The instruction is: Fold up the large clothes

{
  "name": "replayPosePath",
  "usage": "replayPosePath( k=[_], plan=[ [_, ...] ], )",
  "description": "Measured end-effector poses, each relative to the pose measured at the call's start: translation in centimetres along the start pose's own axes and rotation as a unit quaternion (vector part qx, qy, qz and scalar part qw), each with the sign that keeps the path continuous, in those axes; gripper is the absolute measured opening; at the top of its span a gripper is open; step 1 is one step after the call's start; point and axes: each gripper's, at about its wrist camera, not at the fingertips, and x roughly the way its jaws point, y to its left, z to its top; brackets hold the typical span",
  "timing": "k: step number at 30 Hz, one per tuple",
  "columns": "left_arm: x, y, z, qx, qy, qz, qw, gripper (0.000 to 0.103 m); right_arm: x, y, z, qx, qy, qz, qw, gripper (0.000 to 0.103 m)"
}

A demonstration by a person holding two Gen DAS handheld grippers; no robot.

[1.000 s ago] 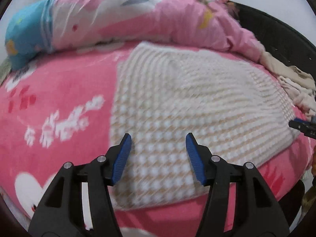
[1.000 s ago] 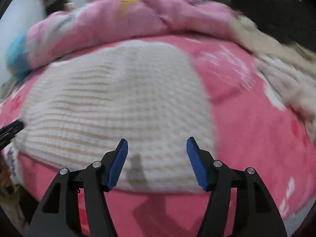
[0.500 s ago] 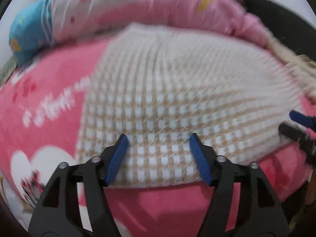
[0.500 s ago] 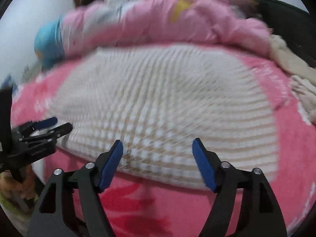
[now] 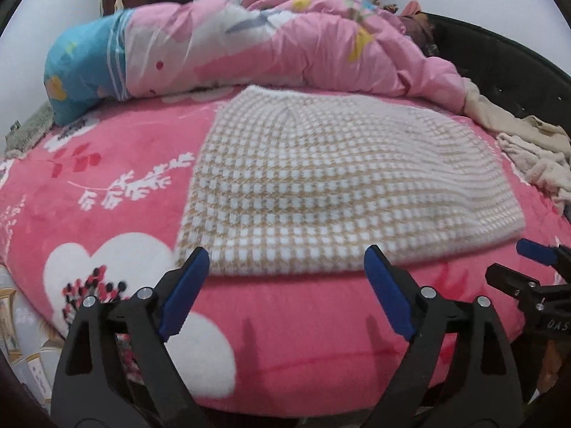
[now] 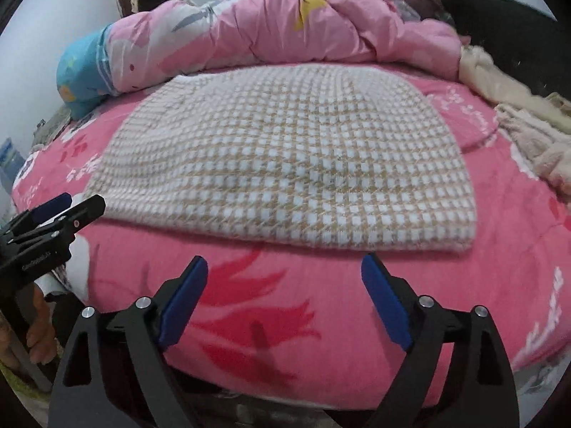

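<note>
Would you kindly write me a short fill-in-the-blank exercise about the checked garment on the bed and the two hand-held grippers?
1. The checked knit garment lies flat on a pink ____.
2. Nothing is between the blue pads of the left hand-held gripper, so its jaws are ____.
3. The jaws of the right hand-held gripper are ____ too.
4. Behind the garment lies a bunched pink ____.

Missing words: blanket; open; open; quilt

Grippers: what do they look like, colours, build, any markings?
Both match. The left gripper and right gripper have matte black, angular plastic arms with triangular cut-outs and silver rivets at the pivots. Each finger carries a flat blue pad. Seen from the other camera, each body bears small pale lettering, too blurred to read. No cables or sleeves are visible.
</note>
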Motion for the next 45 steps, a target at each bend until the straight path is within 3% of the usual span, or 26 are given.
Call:
replayPosePath(
  k=[6,9,18,29,45],
  plan=[
    [-3.6,-0.4,-0.4,-0.003,-0.020,0.002,0.9998,0.091,-3.7,1.9,-0.1,-0.012,-0.047,-0.046,0.998,0.095],
    [-4.7,-0.5,-0.5,-0.002,-0.025,0.028,0.9993,0.095,-5.3,2.1,-0.6,-0.005,-0.071,-0.067,0.995,0.097],
    [-5.8,-1.0,-0.5,-0.011,-0.016,0.053,0.9984,0.095,-7.0,2.0,-1.0,0.001,-0.087,-0.086,0.992,0.097],
    [-4.9,-1.5,-0.2,-0.039,0.012,0.060,0.9974,0.095,-6.2,1.5,-1.0,0.005,-0.068,-0.091,0.994,0.097],
    [-2.5,-2.3,0.1,-0.039,0.040,0.054,0.9970,0.095,-3.6,0.6,-0.5,0.019,-0.033,-0.090,0.995,0.097]
  ],
)
